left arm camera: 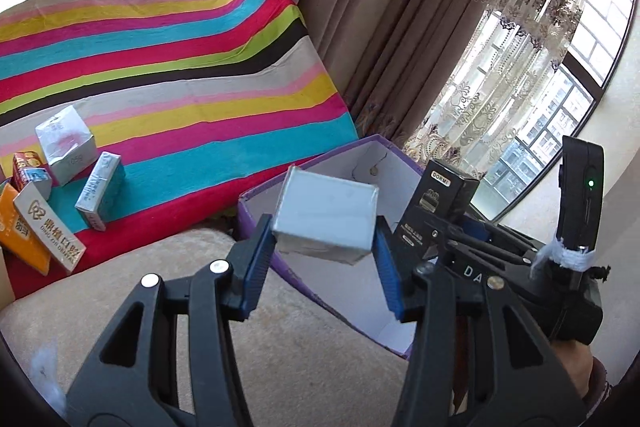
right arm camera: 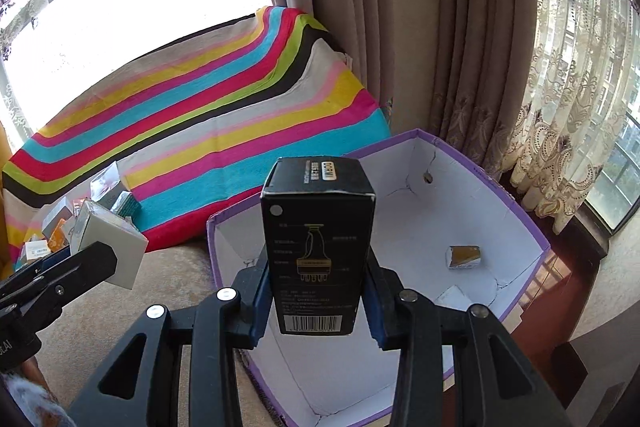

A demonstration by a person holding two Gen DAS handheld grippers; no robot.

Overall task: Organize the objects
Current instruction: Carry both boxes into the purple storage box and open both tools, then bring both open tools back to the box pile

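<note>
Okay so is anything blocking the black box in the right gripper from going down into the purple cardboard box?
Nothing visible does. The right gripper holds the tall black carton above the open purple-rimmed cardboard box, whose white floor holds only a small gold-and-white packet off to the right. The left gripper with its white box is off to the side.

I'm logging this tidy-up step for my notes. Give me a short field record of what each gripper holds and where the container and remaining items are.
left gripper: shut on white square cardboard box
right gripper: shut on black upright carton with shaver drawing
container: open purple-edged white cardboard bin, below both held boxes
inside bin: small gold-and-white packet
left to sort: several small boxes on striped multicolour blanket
</note>
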